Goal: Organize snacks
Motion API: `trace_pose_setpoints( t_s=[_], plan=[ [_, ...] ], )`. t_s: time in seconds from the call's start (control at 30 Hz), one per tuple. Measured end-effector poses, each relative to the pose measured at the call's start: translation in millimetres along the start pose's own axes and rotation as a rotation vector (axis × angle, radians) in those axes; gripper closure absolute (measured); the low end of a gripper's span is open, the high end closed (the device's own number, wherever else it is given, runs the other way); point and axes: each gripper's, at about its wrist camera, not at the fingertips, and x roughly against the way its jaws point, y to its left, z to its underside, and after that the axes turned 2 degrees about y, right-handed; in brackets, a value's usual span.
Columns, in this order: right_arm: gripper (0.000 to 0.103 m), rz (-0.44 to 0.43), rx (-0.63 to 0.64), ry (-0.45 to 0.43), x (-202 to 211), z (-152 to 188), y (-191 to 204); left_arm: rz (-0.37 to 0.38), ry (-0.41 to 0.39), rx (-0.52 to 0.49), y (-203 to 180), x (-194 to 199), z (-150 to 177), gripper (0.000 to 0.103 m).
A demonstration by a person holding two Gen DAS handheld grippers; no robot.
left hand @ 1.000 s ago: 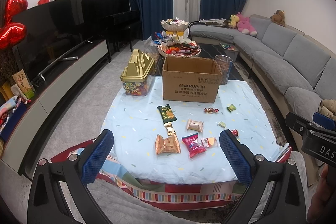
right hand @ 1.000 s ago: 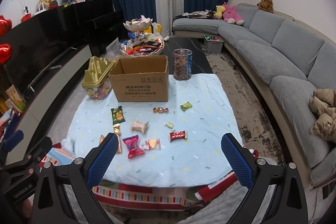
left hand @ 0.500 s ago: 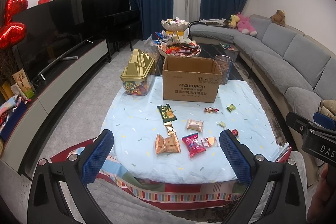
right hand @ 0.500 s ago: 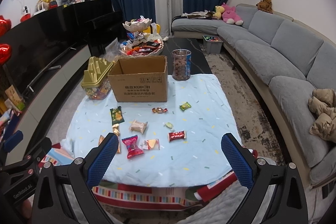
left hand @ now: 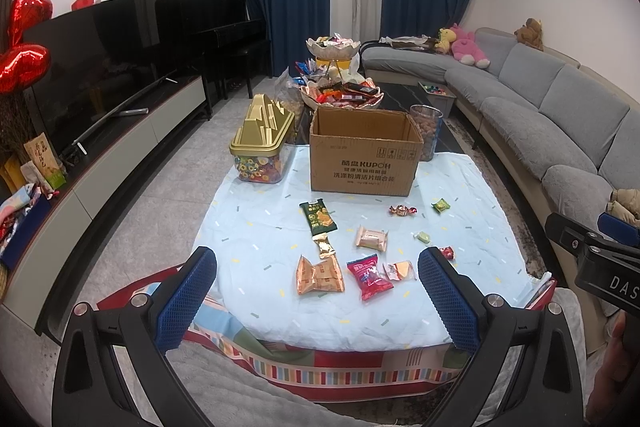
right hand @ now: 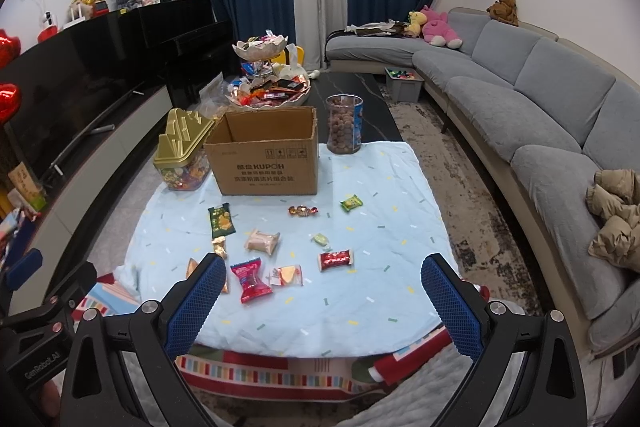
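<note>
On the bench, left wrist view: snacks lie scattered near its front edge, before the open box. Left gripper jaws wide, empty, short of the bench.

Right wrist view: right gripper jaws wide, empty; snacks between and beyond them.
</note>
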Motion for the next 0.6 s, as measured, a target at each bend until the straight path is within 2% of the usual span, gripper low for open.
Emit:
trace_pose_setpoints(
  t_s=[0.6],
  plan=[
    [0.003, 0.001, 0.008, 0.008, -1.5, 0.1, -0.4, -0.004, 0.007, -0.001, -0.2, -1.9, 0.5, 0.0]
  ],
)
